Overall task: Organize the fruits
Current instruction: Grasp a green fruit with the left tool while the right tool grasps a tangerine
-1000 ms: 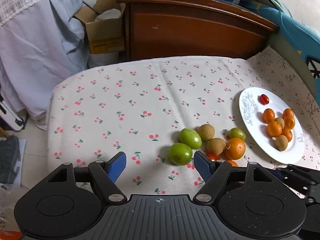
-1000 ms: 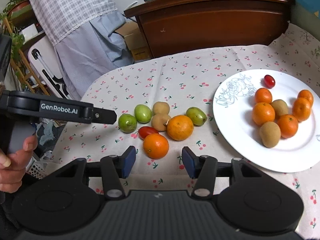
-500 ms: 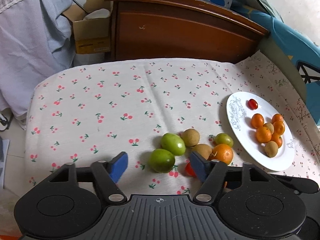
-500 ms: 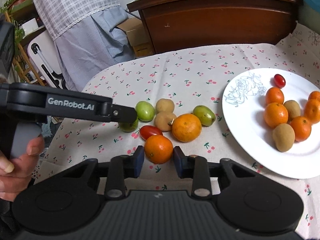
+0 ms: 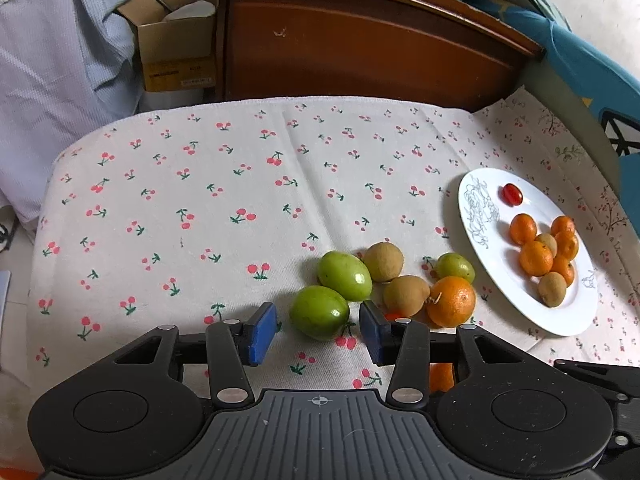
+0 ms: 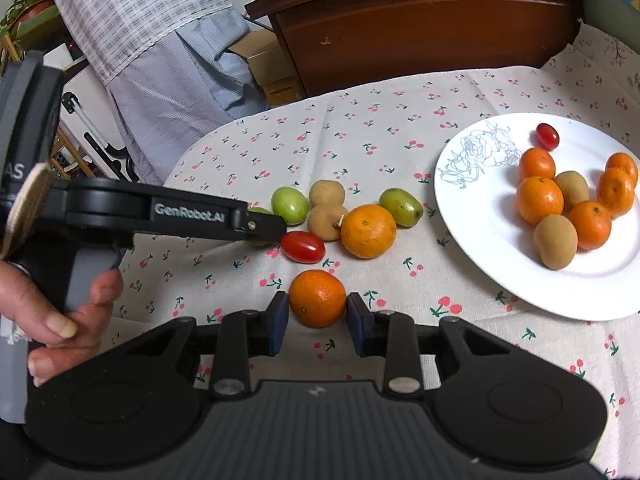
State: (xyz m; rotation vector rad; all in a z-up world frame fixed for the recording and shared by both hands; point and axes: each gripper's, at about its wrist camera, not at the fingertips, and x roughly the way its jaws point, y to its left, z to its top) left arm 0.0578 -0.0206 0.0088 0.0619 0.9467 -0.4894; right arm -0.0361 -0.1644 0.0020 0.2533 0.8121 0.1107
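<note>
On the cherry-print cloth, a green fruit lies between the blue pads of my left gripper. Its jaws are closing, and a small gap shows on each side of the fruit. My right gripper is shut on a small orange resting on the cloth. Beside them lie another green fruit, two brown fruits, a big orange, a small green fruit and a cherry tomato. A white plate at the right holds several oranges, brown fruits and a tomato.
A brown wooden headboard stands behind the table's far edge. A cardboard box and hanging blue cloth are at the back left. A hand holds the left gripper's handle. Bare cloth spreads to the left of the fruits.
My left gripper's jaws have narrowed around the green fruit, which now looks nearer. My right gripper's jaws closed onto the small orange and have stayed there.
</note>
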